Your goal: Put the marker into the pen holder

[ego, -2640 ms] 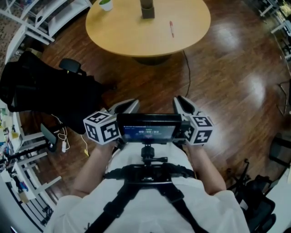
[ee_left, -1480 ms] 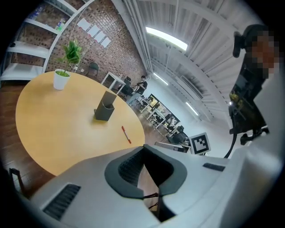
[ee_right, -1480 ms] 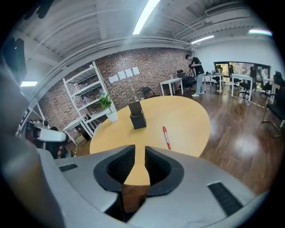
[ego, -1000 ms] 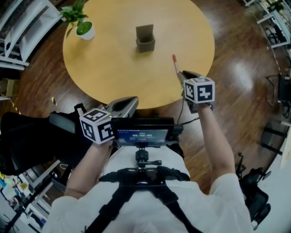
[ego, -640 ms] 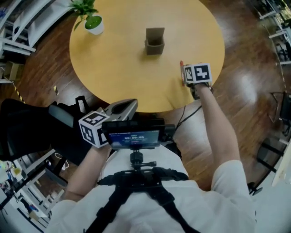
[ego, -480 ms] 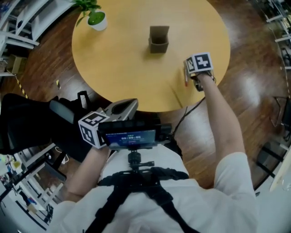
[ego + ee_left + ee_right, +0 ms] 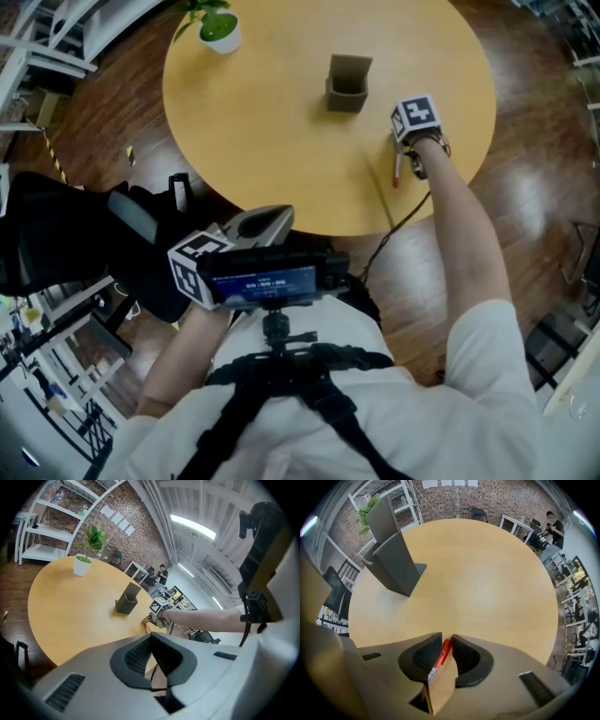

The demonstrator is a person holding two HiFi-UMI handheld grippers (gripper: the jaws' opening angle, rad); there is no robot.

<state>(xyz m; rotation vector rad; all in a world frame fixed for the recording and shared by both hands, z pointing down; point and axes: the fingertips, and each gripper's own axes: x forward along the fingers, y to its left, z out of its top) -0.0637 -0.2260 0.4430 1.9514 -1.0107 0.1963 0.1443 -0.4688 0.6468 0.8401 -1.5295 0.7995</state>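
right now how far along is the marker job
Done: the right gripper is at the red marker, its jaws seemingly closed on it near the round table's edge. In hand: the pick-up. Left: carry it to the grey pen holder, further in on the table, and drop it in.

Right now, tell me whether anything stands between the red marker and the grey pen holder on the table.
Nothing visible does. The red marker sits between the right tool's jaws, and only bare round wooden table lies between it and the dark grey pen holder. The small potted plant stands well off that line.
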